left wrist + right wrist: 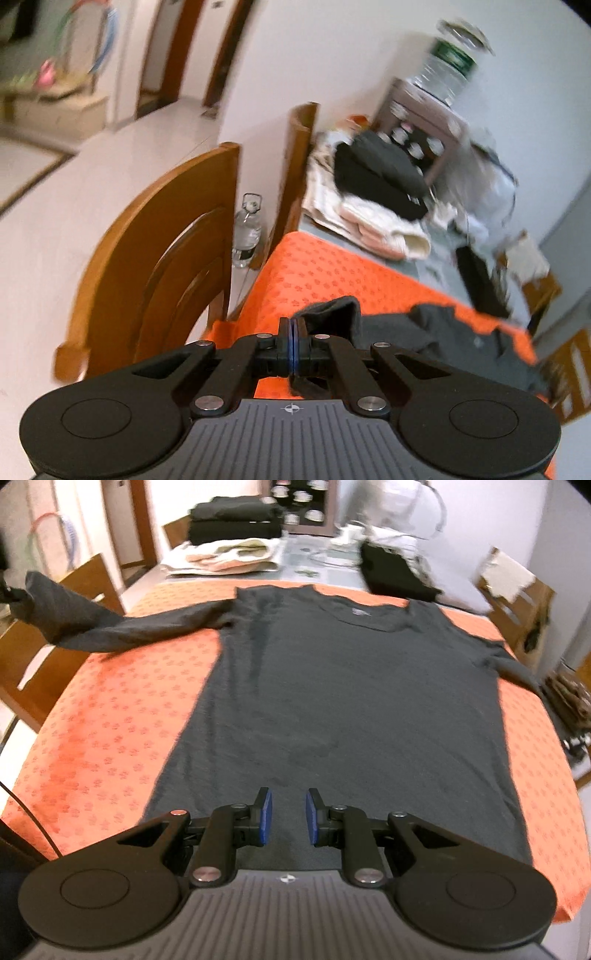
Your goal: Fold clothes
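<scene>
A dark grey long-sleeved shirt (351, 686) lies flat, neckline away from me, on an orange patterned cloth (110, 731). Its left sleeve (74, 620) is lifted off the table's left edge. In the left wrist view my left gripper (293, 328) is shut on the sleeve cuff (332, 314), whose fabric bunches around the blue pads. My right gripper (289, 812) hovers open over the shirt's bottom hem with nothing between its fingers. The shirt's right sleeve (517, 664) trails off the right side.
Folded black clothes (232, 520) and pale towels (229, 555) are stacked at the table's far end, with another black item (391, 572) beside them. Wooden chairs (159, 266) stand along the left side and a water bottle (247, 229) sits on the floor.
</scene>
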The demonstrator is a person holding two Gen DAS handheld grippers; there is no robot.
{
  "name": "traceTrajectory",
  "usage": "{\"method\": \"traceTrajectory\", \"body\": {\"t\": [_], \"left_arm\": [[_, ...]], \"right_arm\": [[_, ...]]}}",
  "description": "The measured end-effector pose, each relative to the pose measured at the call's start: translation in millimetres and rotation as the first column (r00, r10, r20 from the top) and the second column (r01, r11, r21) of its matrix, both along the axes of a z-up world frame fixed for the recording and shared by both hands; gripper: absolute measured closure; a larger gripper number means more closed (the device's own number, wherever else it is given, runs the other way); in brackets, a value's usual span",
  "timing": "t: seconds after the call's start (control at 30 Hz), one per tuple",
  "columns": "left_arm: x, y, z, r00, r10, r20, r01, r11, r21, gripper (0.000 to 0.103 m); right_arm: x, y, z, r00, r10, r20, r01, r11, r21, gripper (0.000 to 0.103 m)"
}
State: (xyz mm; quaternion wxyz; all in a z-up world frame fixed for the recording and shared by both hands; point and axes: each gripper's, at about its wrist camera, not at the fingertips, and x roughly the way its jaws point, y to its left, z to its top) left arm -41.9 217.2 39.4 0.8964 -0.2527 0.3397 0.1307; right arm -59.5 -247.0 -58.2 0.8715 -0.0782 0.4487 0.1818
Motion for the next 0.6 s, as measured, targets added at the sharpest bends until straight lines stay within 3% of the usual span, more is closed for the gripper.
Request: {"method": "traceTrajectory", "body": {"t": [0.17, 0.37, 0.47, 0.6], "left_arm": [[-40, 18, 10, 0.994, 0.103, -0.026, -0.106, 0.988, -0.108, 0.1], [-88, 40, 22, 0.973, 0.221, -0.072, -0.232, 0.945, -0.231, 0.1], [-105, 37, 12, 0.967, 0.232, -0.104, -0.249, 0.949, -0.196, 0.1], [-113, 36, -15, 0.955, 0.256, -0.147, -0.283, 0.937, -0.204, 0.1]], "right_arm": [[11, 21, -2, 0.996, 0.089, 0.0, -0.089, 0.996, 0.016, 0.08], [16, 33, -3, 0.989, 0.149, -0.003, -0.149, 0.989, 0.023, 0.08], [17, 34, -2, 0.986, 0.165, -0.002, -0.165, 0.986, 0.022, 0.08], [17, 35, -1, 0.982, 0.187, -0.001, -0.187, 0.982, 0.02, 0.08]]}}
